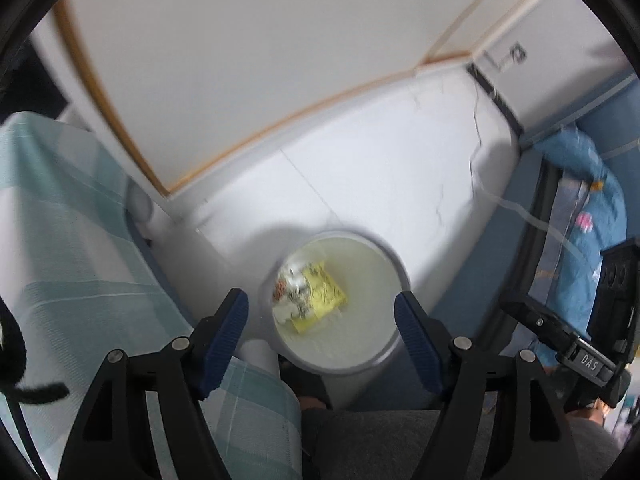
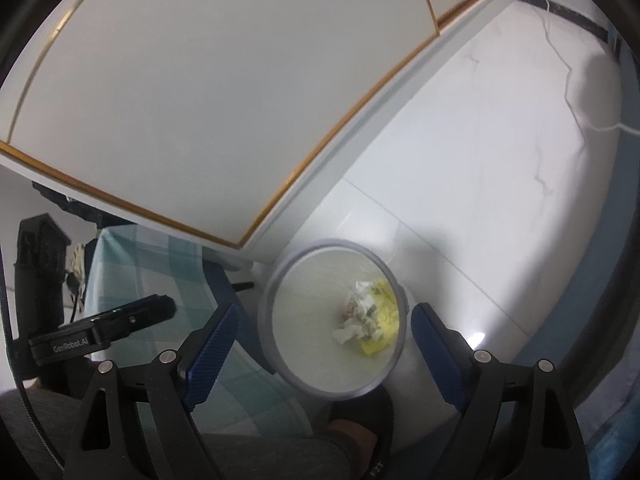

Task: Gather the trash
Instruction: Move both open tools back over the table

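Below, both grippers' fingers (image 1: 224,328) gape wide and empty over the bin (image 1: 334,304); crumpled trash (image 2: 366,316) lies at its three o'clock; next comes seeking more.

The left gripper (image 1: 322,316) has two black plastic arms of triangular, cut-out build, each with two round silver screw heads. Its fingers (image 1: 226,326) carry dark blue ribbed pads. The right gripper (image 2: 320,340) is built the same: black frames with triangular openings, silver screws, blue ribbed pads on its fingers (image 2: 210,346). Seen from the left gripper's camera, the right unit's black body bears white lettering reading "DAS". Seen from the right gripper's camera, the left unit's black bar bears the marking "GenRoboAI", with a small screw beside it. Below the right gripper, the person wears grey trousers (image 2: 248,456) and a black sandal (image 2: 376,420).
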{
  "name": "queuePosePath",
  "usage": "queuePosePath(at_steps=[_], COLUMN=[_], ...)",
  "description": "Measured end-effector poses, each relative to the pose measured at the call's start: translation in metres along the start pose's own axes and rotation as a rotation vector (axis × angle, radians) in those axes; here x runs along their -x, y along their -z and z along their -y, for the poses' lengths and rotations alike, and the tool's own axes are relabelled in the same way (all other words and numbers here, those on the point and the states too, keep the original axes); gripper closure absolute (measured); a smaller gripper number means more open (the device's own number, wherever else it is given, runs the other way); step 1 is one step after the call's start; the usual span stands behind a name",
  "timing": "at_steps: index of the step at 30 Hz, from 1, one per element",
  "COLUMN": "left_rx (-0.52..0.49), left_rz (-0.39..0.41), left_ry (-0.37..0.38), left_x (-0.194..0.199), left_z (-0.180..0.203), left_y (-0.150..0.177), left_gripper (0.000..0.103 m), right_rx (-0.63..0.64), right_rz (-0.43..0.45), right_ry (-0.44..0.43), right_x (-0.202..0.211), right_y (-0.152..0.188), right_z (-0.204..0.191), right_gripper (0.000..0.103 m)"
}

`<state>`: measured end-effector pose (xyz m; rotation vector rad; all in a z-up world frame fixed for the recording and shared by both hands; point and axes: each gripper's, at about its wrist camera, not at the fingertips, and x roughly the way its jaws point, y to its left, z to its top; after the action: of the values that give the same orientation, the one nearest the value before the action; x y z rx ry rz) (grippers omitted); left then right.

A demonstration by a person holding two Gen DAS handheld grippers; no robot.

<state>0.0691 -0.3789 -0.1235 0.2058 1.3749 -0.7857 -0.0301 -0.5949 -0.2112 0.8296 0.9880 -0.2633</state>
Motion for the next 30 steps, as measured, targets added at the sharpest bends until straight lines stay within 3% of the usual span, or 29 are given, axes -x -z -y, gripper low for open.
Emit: queuePosePath(at_steps=[7, 14, 24, 30], left_rx=[0.087, 0.154, 0.270, 0.346], left_rz=[0.221, 0.436, 0.662, 0.726], left_ry=[-0.019, -0.046, -0.149, -0.222], left_x=[0.078, 0.163, 0.271, 0.330], left_z=[-0.022, -0.057, -0.123, -0.163], left_y=[0.009, 0.039, 0.099, 0.142], left_gripper=[0.031, 0.031, 0.023, 0.021], right_rx=[0.089, 0.229, 0.416, 0.610], right_rz=[0.127, 0.276, 0.372, 0.368], right_ry=[-0.011, -0.043, -0.261, -0.351], right_x=[0.053, 0.114, 0.169, 0.179], right_y=[-0.012, -0.012, 0.024, 0.060], right_z=[-0.044, -0.120, -0.252, -0.348], right_gripper=[0.015, 0.015, 0.011, 0.009])
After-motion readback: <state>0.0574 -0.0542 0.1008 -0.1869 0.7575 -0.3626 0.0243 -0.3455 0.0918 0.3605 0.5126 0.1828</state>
